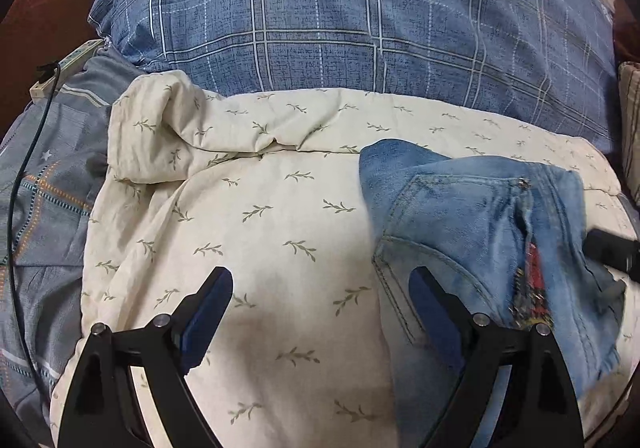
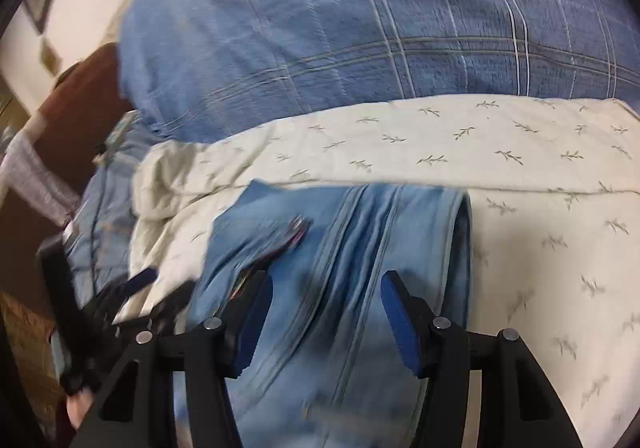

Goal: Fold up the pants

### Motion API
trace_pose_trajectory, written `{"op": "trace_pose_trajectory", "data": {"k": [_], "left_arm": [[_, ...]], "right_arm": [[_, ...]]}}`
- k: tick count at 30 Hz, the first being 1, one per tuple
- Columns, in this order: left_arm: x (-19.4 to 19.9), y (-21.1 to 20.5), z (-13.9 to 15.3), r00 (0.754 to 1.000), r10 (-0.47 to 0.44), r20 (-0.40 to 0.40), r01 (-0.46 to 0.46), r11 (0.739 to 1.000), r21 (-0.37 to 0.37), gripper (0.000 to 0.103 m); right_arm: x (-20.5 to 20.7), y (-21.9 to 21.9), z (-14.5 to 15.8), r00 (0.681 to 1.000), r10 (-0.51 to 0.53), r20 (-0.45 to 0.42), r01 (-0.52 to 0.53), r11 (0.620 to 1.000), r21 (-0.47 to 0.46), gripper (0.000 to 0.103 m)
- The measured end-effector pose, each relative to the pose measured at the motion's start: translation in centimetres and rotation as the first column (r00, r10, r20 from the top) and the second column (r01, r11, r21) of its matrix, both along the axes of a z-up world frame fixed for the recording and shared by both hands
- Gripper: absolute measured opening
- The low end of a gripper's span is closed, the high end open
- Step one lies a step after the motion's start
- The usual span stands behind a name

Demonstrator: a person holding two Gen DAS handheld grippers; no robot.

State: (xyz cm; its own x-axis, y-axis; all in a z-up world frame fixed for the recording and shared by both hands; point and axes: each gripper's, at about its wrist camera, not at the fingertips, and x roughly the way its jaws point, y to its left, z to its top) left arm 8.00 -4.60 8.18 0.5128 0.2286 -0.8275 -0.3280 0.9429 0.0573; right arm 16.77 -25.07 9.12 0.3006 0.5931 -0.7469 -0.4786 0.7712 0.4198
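Observation:
Light blue jeans (image 1: pixel 480 216) lie folded on a cream leaf-print quilt (image 1: pixel 260 208), at the right of the left wrist view, back pocket up, with a red patterned patch near the seam. My left gripper (image 1: pixel 320 288) is open and empty above the quilt, its right finger over the jeans' left edge. In the right wrist view the jeans (image 2: pixel 360 240) lie lengthwise under my right gripper (image 2: pixel 326 288), which is open, its fingers to either side of the central seams. The left gripper (image 2: pixel 132 284) shows at that view's left edge.
A big blue plaid pillow (image 1: pixel 340 8) lies behind the quilt. A blue patterned sheet (image 1: pixel 44 188) with a black cable (image 1: pixel 20 176) is at the left. A brown headboard (image 1: pixel 36 16) stands at the far left.

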Motion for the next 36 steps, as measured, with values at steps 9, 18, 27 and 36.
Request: {"op": "trace_pose_trajectory", "data": {"k": [9,18,27,36], "left_arm": [[-3.1,-3.4,1.1,0.986,-0.167,0.004,0.167,0.984,0.066,0.090],[-3.5,-3.6,0.3,0.985,-0.174,-0.022,0.175,0.982,0.068,0.090],[-3.7,-3.9,0.1,0.982,-0.185,-0.045,0.189,0.977,0.096,0.090],[-4.5,-5.6,-0.4,0.970,-0.235,-0.068,0.243,0.955,0.168,0.091]], "right_arm": [[-7.8,-1.0,-0.3,0.981,0.101,0.165,-0.081,0.989,-0.126,0.037],[-7.8,-3.2,-1.1,0.995,0.041,0.089,-0.038,0.999,-0.039,0.037],[-7.9,-3.0,-0.6,0.995,0.058,0.086,-0.052,0.996,-0.072,0.037],[-8.5,-2.6,-1.1,0.993,0.066,0.094,-0.055,0.992,-0.116,0.037]]}}
